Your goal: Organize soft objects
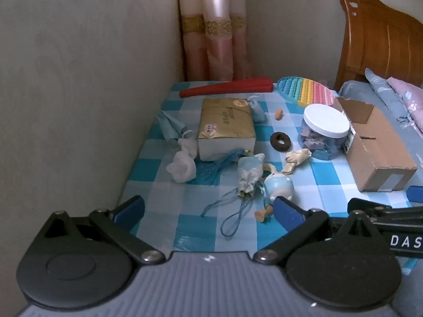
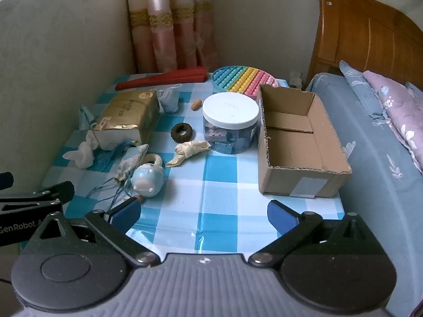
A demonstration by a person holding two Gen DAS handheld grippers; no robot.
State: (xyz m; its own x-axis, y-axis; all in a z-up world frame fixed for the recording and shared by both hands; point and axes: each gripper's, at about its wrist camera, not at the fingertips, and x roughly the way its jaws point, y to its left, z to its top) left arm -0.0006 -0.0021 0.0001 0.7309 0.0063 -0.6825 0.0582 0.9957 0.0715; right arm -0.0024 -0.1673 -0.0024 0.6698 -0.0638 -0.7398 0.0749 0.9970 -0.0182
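Tongs, left (image 1: pixel 208 208) and right (image 2: pixel 203 212), both spread wide and empty over blue-checked worktop (image 2: pixel 224 185), where small pale-blue plush pig (image 2: pixel 147 179) lies near front-left, probably light, squashy, best pinched across body.

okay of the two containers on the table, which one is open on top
The brown cardboard box by the bed: its top is open and it looks empty. The clear jar beside it wears a white lid.
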